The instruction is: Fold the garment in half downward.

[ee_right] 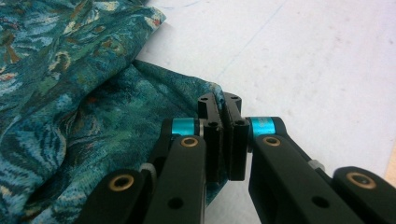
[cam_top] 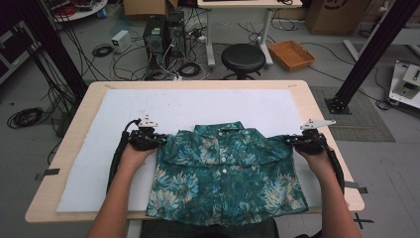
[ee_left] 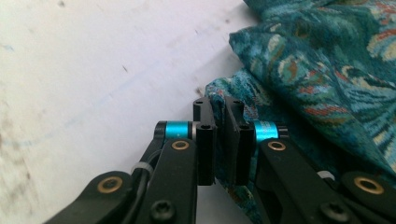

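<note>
A: Item one?
B: Teal floral short-sleeved shirt (cam_top: 225, 173), buttoned, collar toward the far edge of the table (cam_top: 317, 106), hem at the near edge. It lies front-up on a white sheet (cam_top: 198, 106) covering most of the tabletop.

A: Item two?
B: Left gripper (cam_top: 154, 141), at the shirt's left sleeve. In the left gripper view its jaws are pressed together on a fold of the sleeve cloth (ee_left: 243, 100), the fabric pinched between the pads.

A: Item three?
B: Right gripper (cam_top: 292, 141), at the right sleeve, toward the table's right edge. In the right gripper view its jaws are clamped on the sleeve edge (ee_right: 205, 88), cloth caught between them.

A: Sleeves flat?
B: Both are bunched where they are pinched.
</note>
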